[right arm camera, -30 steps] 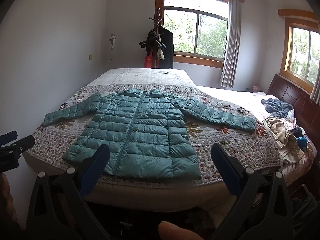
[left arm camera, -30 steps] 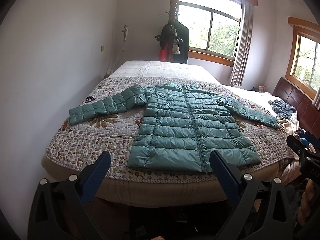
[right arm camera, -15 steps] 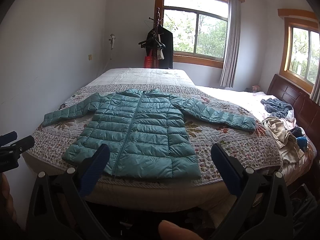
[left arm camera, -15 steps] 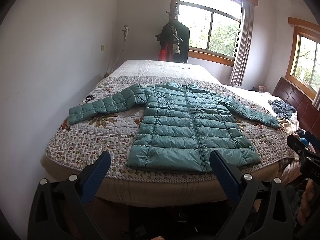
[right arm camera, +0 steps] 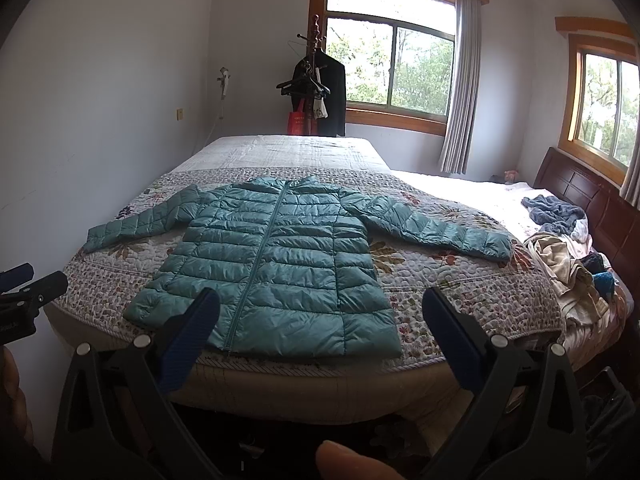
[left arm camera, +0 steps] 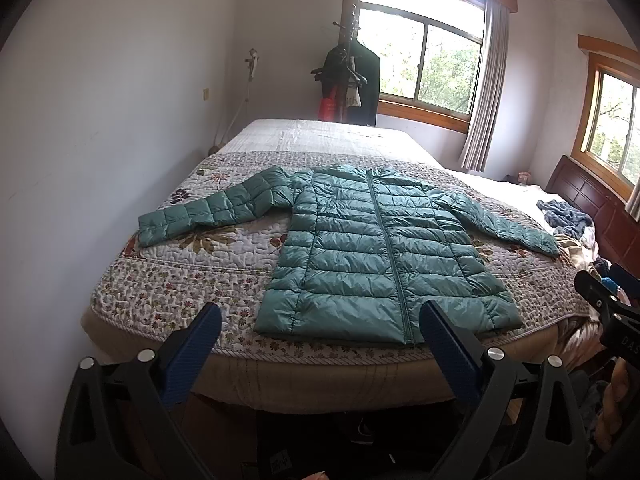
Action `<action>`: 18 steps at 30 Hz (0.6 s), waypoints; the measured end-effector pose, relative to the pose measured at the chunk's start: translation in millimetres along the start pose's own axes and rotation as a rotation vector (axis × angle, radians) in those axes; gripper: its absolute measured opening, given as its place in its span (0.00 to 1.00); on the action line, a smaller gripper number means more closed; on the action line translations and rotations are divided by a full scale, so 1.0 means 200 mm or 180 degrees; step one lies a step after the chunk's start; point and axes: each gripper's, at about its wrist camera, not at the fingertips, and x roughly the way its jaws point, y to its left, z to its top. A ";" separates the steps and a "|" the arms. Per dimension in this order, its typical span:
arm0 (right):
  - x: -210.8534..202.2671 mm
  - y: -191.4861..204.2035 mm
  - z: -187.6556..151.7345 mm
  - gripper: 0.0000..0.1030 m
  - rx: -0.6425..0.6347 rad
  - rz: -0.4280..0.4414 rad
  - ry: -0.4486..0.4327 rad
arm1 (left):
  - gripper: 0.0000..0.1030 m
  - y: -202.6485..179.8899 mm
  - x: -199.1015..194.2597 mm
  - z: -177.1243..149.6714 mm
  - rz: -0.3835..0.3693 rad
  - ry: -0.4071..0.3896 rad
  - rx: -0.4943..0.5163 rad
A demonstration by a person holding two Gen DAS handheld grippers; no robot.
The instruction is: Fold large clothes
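Clearly, the teal quilted puffer jacket (left arm camera: 376, 252) lies flat on the floral quilt (left arm camera: 180, 280) that covers the bed (left arm camera: 320, 376), with the zipper closed and facing up. Its hem runs along the near edge of the bed, and its collar points toward the far edge. Both sleeves are spread out to the sides, one toward the left edge near the wall, the other toward the right edge of the quilt.

The left tongs (left arm camera: 318, 330) are held in front of the near edge of the bed, with the blue pads wide apart and nothing between them. The hem of the jacket appears between the two pads, but farther away, not touching. The right tongs (right arm camera: 318, 314) are also spread wide and empty, and the jacket (right arm camera: 276, 256) lies beyond them, also apart from the pads.

Near the right edge of the bed there is a heap of loose clothes (right arm camera: 568, 256). A coat rack (right arm camera: 314, 88) with dark garments stands beyond the far edge, beside the window (right arm camera: 388, 52).
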 end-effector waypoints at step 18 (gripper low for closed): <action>0.01 -0.01 0.00 0.97 0.0012 -0.0010 0.0010 | 0.96 0.01 0.00 0.00 0.0002 0.0007 -0.0009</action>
